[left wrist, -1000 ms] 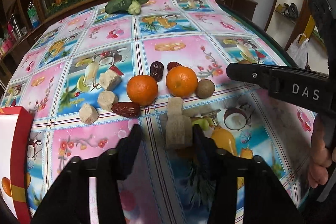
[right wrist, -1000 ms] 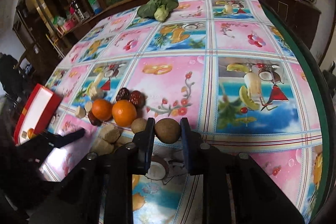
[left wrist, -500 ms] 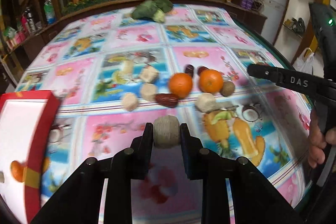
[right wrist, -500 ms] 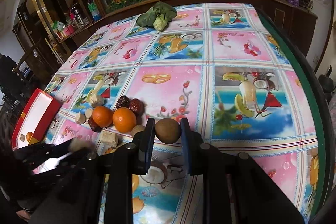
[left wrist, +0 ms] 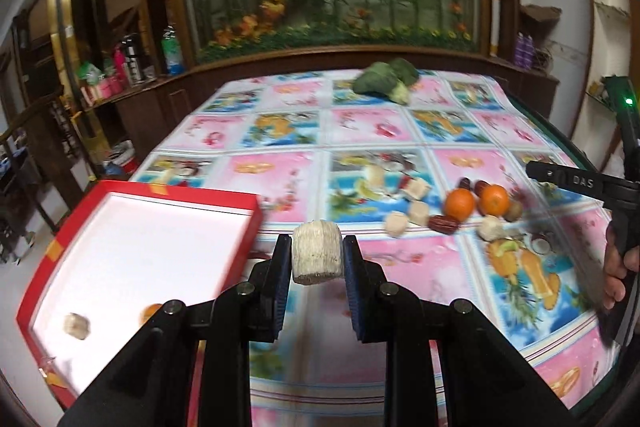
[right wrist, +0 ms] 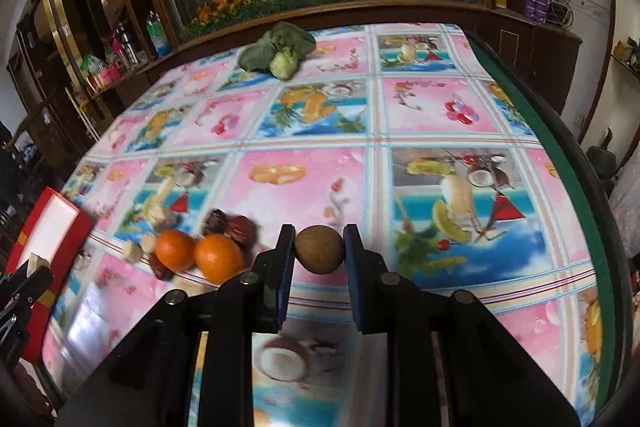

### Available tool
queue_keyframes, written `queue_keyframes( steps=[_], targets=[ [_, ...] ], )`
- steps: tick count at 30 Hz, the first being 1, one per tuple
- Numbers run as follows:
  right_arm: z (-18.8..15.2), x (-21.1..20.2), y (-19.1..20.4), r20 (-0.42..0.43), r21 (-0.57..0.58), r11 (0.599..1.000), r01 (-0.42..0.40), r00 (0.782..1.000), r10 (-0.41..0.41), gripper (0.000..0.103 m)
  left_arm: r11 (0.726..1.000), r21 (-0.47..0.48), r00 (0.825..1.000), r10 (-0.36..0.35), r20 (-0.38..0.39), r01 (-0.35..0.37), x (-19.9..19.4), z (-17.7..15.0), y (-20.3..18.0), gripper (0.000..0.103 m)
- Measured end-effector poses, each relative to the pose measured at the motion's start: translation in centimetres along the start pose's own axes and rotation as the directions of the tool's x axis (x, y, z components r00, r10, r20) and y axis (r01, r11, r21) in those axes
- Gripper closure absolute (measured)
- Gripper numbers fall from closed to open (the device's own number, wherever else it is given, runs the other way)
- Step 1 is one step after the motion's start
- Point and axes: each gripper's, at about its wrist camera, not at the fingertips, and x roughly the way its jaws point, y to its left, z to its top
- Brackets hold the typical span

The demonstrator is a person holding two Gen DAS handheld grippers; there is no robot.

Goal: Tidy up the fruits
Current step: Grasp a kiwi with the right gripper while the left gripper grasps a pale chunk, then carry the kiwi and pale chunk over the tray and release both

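My left gripper (left wrist: 317,253) is shut on a pale beige chunk (left wrist: 317,251) and holds it above the table, just right of the red box (left wrist: 52,251) with a white inside. The box holds a beige piece (left wrist: 77,325) and an orange (left wrist: 149,311). My right gripper (right wrist: 319,249) is shut on a brown kiwi (right wrist: 319,249) above the tablecloth. Two oranges (right wrist: 198,254), dark red dates (right wrist: 230,225) and several beige chunks (right wrist: 142,247) lie in a cluster on the table; the oranges also show in the left wrist view (left wrist: 476,202).
A green leafy vegetable (right wrist: 278,53) lies at the far end of the table. The table's green edge (right wrist: 560,143) runs along the right. Wooden cabinets with bottles (left wrist: 128,67) stand beyond the table on the left.
My left gripper closed on the beige chunk, lifted it and swung left toward the red box. My right gripper has risen slightly with the kiwi held.
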Motion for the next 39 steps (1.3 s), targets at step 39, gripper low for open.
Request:
queue_keyframes(
  steps=[39],
  targets=[
    [-5.8,3.5,31.2,-0.177,-0.363,0.800,-0.477,0.879,0.444,0.076,0.931,-0.248,0.963,0.262,-0.062,-0.270,-0.3,-3.8,16.0,0.078]
  ],
)
